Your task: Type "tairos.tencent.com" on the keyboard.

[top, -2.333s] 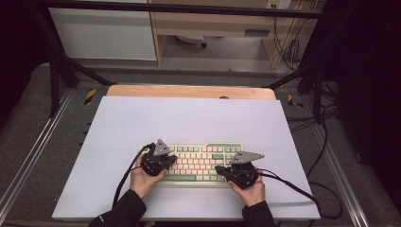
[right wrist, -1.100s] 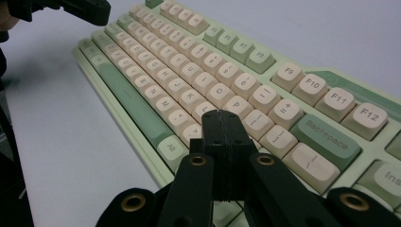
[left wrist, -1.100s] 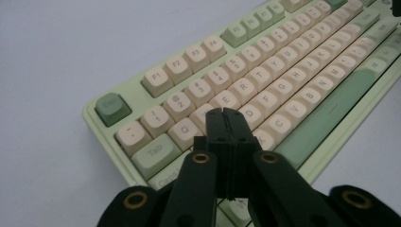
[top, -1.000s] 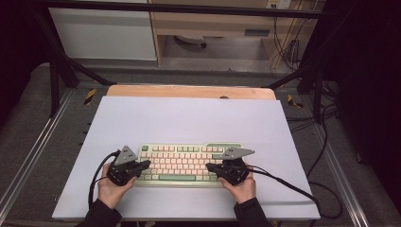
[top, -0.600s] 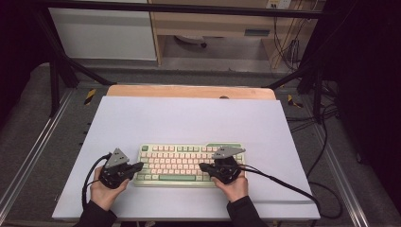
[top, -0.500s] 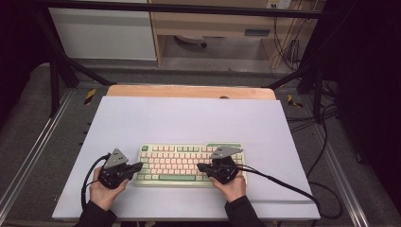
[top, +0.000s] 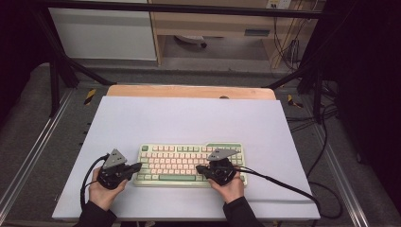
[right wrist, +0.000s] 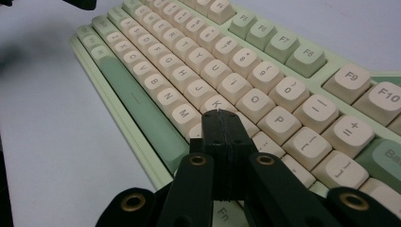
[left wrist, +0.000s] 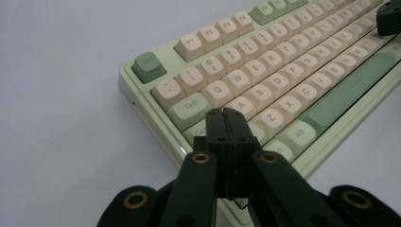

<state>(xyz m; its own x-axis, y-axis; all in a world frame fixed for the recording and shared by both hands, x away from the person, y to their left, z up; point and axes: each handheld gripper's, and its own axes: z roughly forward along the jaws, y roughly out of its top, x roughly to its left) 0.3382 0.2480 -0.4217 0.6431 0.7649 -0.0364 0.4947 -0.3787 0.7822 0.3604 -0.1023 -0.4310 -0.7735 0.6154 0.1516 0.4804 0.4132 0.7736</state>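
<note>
I hold a gripper in each hand over a green and cream mechanical keyboard (top: 191, 163) that lies on the pale lavender table cover (top: 189, 118), near my edge of it and roughly centred between my arms.

My left gripper (left wrist: 226, 118) has its jaws pressed fully together with nothing between them. In the left gripper view its closed tip hangs over the keyboard's left end, above the Caps Lock key (left wrist: 201, 130) area, just below the Tab key (left wrist: 189, 108) and beside A. I cannot tell whether the tip touches a keycap. In the high view the left gripper (top: 135, 168) sits at the keyboard's left edge, its grey three-cornered plate on top and its cable looping around my left hand (top: 105, 191).

My right gripper (right wrist: 220, 120) is also clamped tight on nothing. In the right gripper view its tip stands over the home row, right at the K key (right wrist: 216, 103), with M to its left and the long green space bar (right wrist: 135, 104) farther left. In the high view the right gripper (top: 202, 169) lies over the keyboard's right half, my right hand (top: 229, 187) behind it, and its cable trails off to the right across the cover.
</note>
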